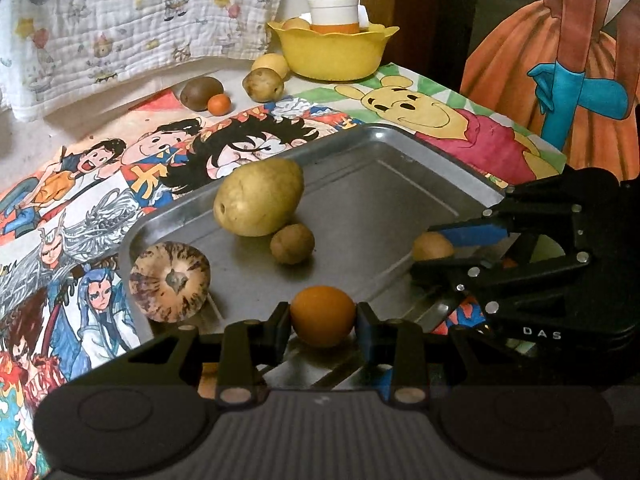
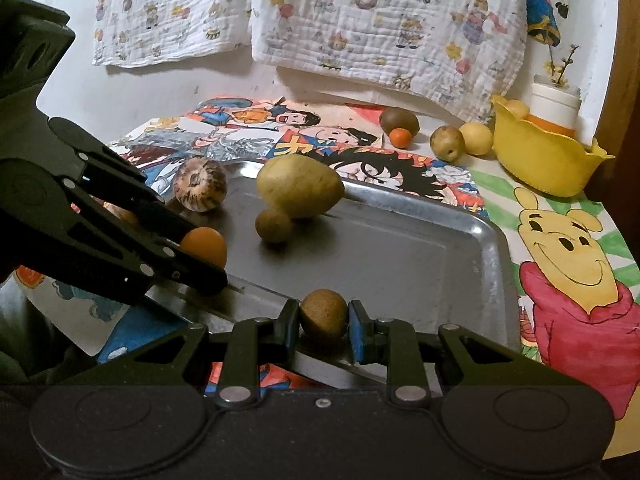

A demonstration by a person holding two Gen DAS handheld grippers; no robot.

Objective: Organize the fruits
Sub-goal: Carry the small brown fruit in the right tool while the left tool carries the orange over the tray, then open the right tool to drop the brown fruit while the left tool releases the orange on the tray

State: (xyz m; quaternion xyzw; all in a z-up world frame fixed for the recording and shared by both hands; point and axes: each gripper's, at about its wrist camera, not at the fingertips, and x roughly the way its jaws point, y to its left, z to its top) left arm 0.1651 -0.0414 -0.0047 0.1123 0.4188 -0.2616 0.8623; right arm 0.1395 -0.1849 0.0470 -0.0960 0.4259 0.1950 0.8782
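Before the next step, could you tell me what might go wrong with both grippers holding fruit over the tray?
1. The left gripper pinches the round orange fruit only at its sides; it may slip out and roll.
2. The right gripper holds a small brown fruit close to the left one, so the two could collide over the metal tray.
3. Released fruit may roll into the large yellow-green fruit or off the tray's near edge.
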